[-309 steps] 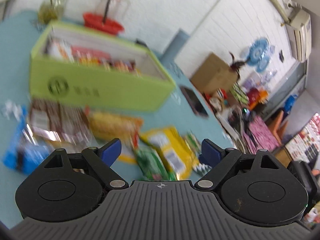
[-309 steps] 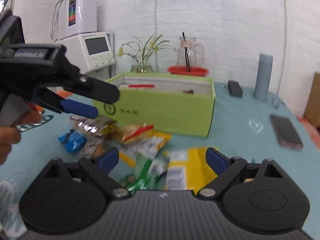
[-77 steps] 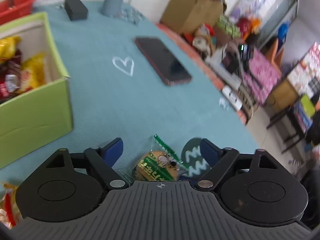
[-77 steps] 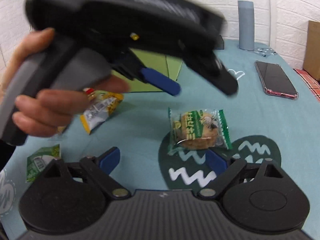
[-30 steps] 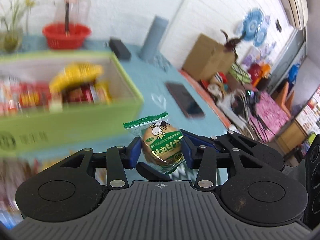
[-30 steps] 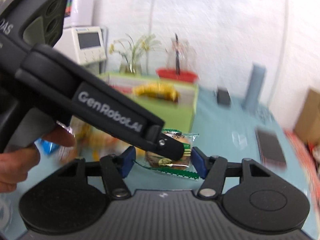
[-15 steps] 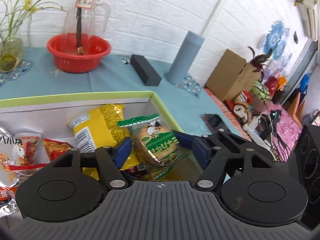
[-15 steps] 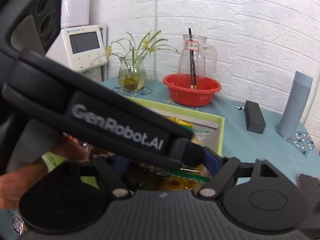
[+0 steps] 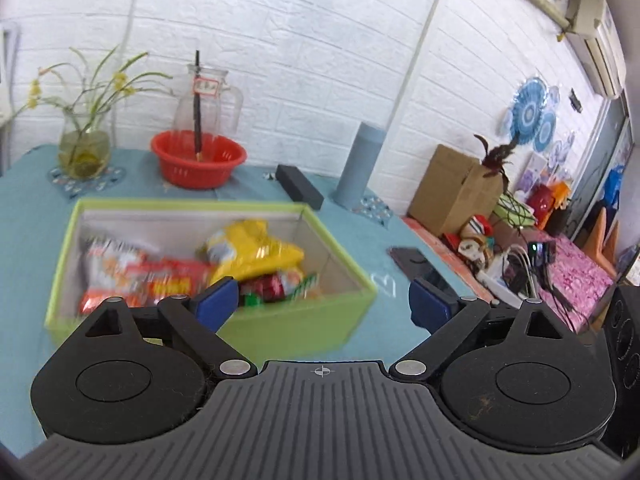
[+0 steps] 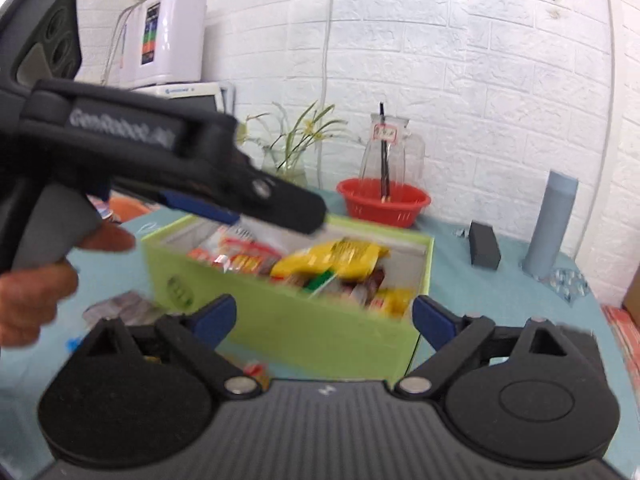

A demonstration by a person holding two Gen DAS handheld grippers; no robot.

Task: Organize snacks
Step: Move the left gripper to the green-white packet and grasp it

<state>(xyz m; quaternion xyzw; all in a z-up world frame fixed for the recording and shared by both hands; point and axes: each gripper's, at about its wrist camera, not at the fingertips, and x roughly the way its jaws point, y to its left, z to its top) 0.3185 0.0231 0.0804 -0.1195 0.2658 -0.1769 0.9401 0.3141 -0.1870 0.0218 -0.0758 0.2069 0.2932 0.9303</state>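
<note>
GenRobot.AI lettering on left hand-held gripper (image 10: 280, 216), both hand-held grippers just spread, empty, green box (image 9: 280, 328) ahead

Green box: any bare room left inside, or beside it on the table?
Inside the green box, bare floor shows only along the back wall; snack packets crowd the rest. The teal table is bare between the box and the phone.

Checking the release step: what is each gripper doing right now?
Left gripper: open, jaws have just been opening, nothing between them.
Right gripper: open, jaws have just been opening, nothing held; green box ahead.
</note>
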